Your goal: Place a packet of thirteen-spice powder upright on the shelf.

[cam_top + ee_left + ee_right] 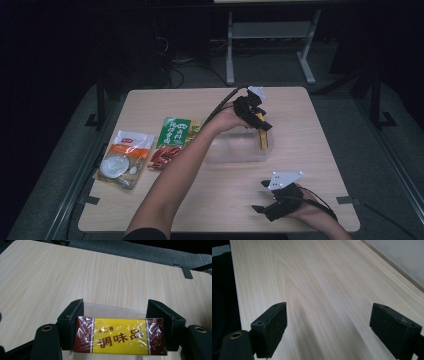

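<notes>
My left gripper [263, 127] is shut on a yellow and dark red seasoning box [120, 338], wrapped in film, its two pads pressing on the box's short ends. In the high view the box [262, 136] hangs at the right end of a clear plastic container [235, 148] in the middle of the table; the container's rim [112, 307] shows just beyond the box. My right gripper [261, 196] rests low near the table's front right edge, and in the right gripper view its jaws [328, 326] stand wide apart over bare wood.
Two food packets lie at the table's left: a green and red one [170, 142] and a white and orange one [122, 157]. A grey table frame [270, 35] stands beyond the far edge. The wooden table [305, 145] has free room at the right.
</notes>
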The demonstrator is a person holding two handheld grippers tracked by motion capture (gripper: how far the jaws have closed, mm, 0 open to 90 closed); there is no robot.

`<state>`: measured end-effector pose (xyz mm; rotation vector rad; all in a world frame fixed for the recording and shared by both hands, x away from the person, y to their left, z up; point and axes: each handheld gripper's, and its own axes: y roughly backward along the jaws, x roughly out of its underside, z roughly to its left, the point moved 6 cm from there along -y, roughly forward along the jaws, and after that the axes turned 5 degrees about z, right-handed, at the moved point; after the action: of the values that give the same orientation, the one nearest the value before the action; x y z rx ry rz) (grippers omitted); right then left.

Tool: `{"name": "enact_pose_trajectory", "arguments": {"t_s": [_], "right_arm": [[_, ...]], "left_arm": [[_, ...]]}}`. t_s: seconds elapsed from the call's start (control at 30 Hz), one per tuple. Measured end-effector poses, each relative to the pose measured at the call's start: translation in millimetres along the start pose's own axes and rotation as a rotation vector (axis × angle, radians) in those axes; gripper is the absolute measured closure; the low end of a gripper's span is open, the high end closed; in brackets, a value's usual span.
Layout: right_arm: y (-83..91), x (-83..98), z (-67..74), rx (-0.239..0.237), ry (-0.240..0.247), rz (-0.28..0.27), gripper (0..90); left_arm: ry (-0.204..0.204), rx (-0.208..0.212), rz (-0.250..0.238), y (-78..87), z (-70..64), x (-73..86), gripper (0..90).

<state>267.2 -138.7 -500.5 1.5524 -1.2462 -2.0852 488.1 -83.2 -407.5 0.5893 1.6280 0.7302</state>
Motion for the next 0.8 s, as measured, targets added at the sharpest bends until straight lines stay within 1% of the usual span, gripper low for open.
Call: {"name": "enact_pose_trajectory", "arguments": {"t_s": [0.23, 0.27, 0.4, 0.57, 0.67, 0.8], "right_arm": [[0.3, -0.5, 0.8, -0.003, -0.004, -0.002, 14.1], [0.4, -0.6, 0.6, -0.002, -0.002, -0.002, 14.1], [0.2, -0.3, 0.2, -0.004, 0.004, -0.002, 14.2], [0.5, -0.7, 0.8, -0.007, -0.003, -0.003, 14.2], [0.1, -0.4, 0.1, -0.006, 0.004, -0.004, 14.1], [0.0, -0.4, 0.0, -0.007, 0.002, -0.003, 14.2]], "left_arm": [[-0.012, 0.007, 0.037, -16.9, -1.4, 2.3, 30.9], [-0.01, 0.013, 0.034, -17.8, -2.1, 1.9, 30.9], [-0.011, 0.013, 0.027, -19.4, -2.4, 0.2, 30.9], [-0.008, 0.022, 0.016, -14.4, -3.4, -1.3, 27.6], [-0.017, 0.012, 0.022, -9.0, -5.3, -1.4, 24.7], [-0.025, 0.006, 0.013, 1.8, -8.3, -2.1, 22.5]]}}
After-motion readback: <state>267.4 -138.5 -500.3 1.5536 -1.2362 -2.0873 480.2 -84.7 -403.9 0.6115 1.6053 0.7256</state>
